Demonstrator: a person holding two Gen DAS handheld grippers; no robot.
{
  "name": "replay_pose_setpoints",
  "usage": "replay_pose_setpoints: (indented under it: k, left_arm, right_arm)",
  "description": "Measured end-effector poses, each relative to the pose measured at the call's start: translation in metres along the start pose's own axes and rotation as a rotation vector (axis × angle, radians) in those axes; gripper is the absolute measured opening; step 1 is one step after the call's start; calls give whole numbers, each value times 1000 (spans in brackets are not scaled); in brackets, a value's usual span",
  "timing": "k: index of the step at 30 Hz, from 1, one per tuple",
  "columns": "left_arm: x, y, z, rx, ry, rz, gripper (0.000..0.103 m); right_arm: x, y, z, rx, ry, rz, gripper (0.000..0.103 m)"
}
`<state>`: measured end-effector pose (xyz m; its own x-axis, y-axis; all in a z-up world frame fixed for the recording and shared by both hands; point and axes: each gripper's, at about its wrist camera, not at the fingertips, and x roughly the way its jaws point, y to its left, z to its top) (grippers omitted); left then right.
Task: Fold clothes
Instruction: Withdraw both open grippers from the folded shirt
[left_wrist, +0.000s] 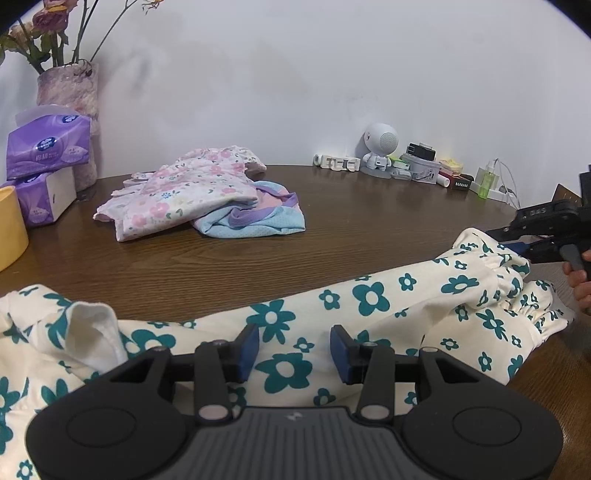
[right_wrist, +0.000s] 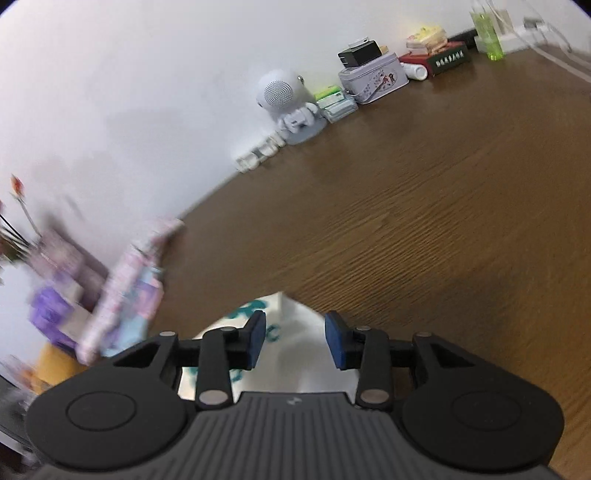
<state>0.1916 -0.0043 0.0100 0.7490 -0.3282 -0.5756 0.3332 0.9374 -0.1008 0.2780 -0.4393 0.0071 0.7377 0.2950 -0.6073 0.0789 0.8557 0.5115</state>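
Both tongs (left (left_wrist: 294, 349), right (right_wrist: 295, 339)) gape over flowered trousers (left_wrist: 369, 299).

Brown wood-grain table (left_wrist: 332, 221). Against white wall (left_wrist: 295, 74): vase of dried flowers (left_wrist: 68, 88), two purple tissue packs (left_wrist: 48, 147) stacked, yellow container (left_wrist: 11, 225) at left edge. Further right: white robot-shaped speaker (left_wrist: 380, 147), patterned tin (right_wrist: 373, 79), green bottle (left_wrist: 487, 181).
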Motion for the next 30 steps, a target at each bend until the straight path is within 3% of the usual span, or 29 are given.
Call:
replay_pose_setpoints:
  k: [5,9,13,19,22,23,30]
  left_arm:
    - [0,1,0,-7,-1,-7,42]
    - [0,2,0,-14,-2,-14,42]
    - [0,1,0,-7,-1,-12,44]
    - [1,-2,0,10,1,0,44]
    - [1,-5,0,19,3,14,44]
    - [1,-6,0,18,3,17,44]
    - [2,-11,2,-39,0,69,44]
  right_arm:
    - [11,1,0,-20,17,-6,28]
    - [4,-11,3,31,3,-10,28]
    - [1,-7,3,-52,25,-47,28]
    - [16,39,-5,-347,65,-166,27]
    - [19,54,-14,-483,80,-227,8]
    - [17,54,-16,-493,92,-219,2]
    - [-5,49,-27,-534,137,-205,2]
